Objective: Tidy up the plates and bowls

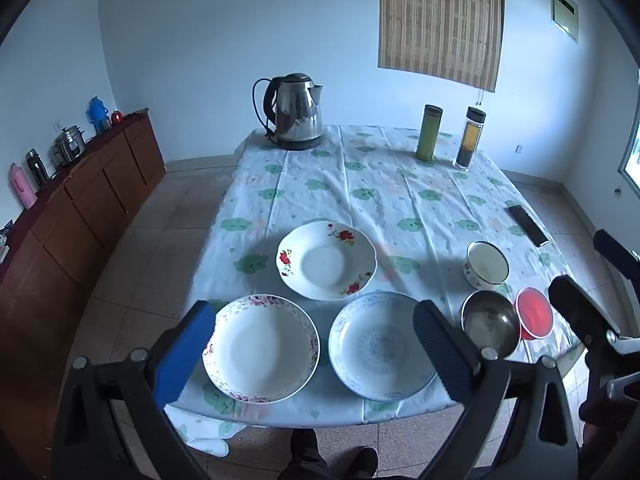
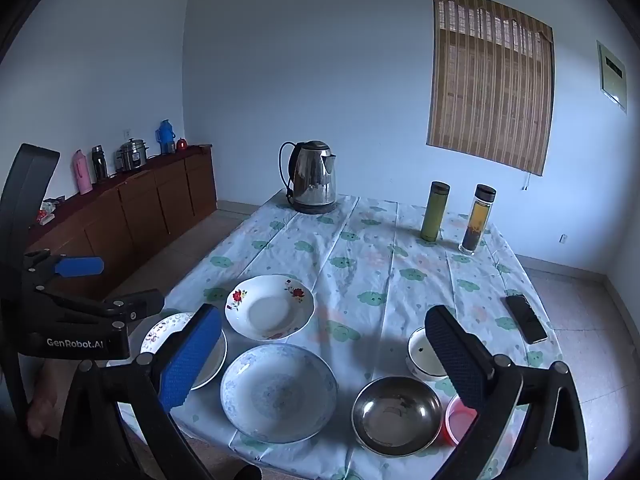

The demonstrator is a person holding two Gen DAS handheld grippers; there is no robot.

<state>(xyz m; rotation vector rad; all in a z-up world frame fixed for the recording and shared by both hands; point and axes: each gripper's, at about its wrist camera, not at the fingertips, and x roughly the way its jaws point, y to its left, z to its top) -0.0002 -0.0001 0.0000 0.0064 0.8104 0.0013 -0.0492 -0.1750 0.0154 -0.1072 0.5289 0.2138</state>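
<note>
Three plates lie near the table's front edge: a pink-rimmed plate, a blue-patterned plate, and behind them a red-flowered plate. To their right sit a steel bowl, a small red bowl and a white enamel bowl. My left gripper hovers open over the two front plates, holding nothing. My right gripper is open above the blue-patterned plate and the steel bowl, also holding nothing.
A steel kettle stands at the far left of the table. A green bottle and a clear bottle stand at the back right, and a dark phone lies near the right edge. A wooden sideboard lines the left wall.
</note>
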